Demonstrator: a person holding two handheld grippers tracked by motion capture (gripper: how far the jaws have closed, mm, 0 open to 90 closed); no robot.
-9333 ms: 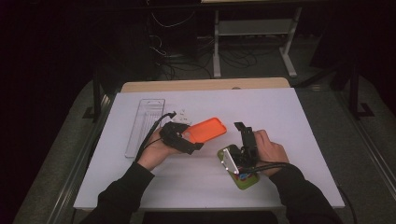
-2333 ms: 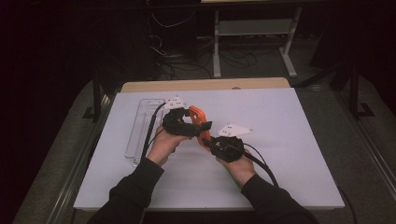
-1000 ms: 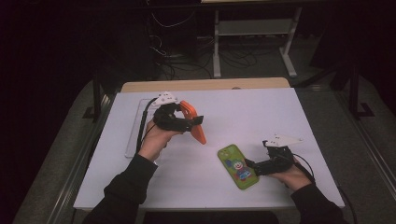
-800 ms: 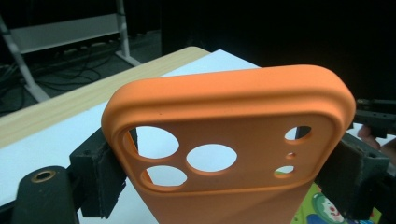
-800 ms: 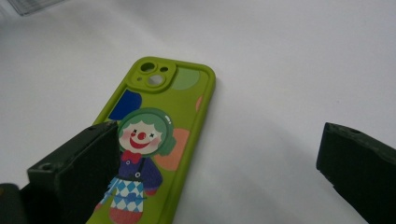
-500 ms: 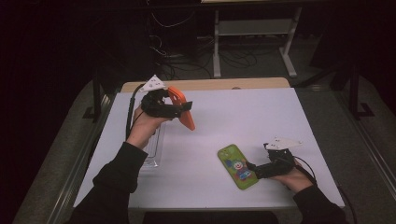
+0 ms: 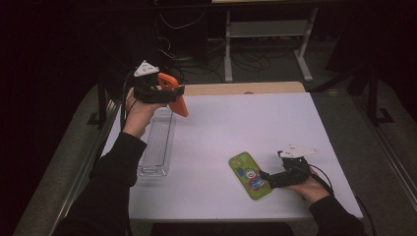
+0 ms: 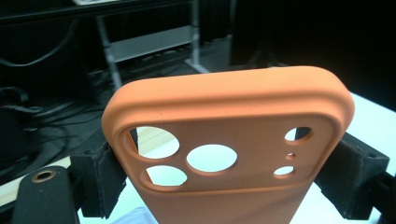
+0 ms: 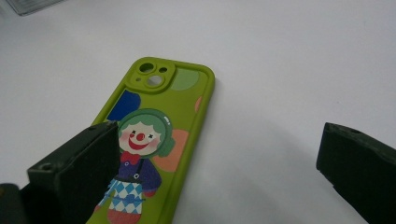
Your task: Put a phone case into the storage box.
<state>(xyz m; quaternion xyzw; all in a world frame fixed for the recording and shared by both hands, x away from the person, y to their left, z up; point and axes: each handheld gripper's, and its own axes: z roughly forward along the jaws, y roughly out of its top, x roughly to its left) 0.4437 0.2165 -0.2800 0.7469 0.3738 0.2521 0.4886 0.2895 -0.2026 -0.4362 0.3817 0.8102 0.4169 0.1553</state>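
Nearest me, my right gripper (image 7: pixel 268 178) is resting unclenched beside the green clown phone (image 7: pixel 249 175) on the white table (image 7: pixel 246 123); farther off, my left gripper (image 7: pixel 167 93) is clasping the orange case (image 8: pixel 224 140) aloft above the clear tray (image 7: pixel 156 147), probably its next destination.

The left gripper (image 7: pixel 169 93) holds an orange case (image 7: pixel 173 93) in the air above the table's (image 7: pixel 255 118) far left corner, over a clear tray (image 7: pixel 156 147). The right gripper (image 7: pixel 269 178) rests low near the front right, its jaws at a green phone (image 7: pixel 250 175) lying flat.
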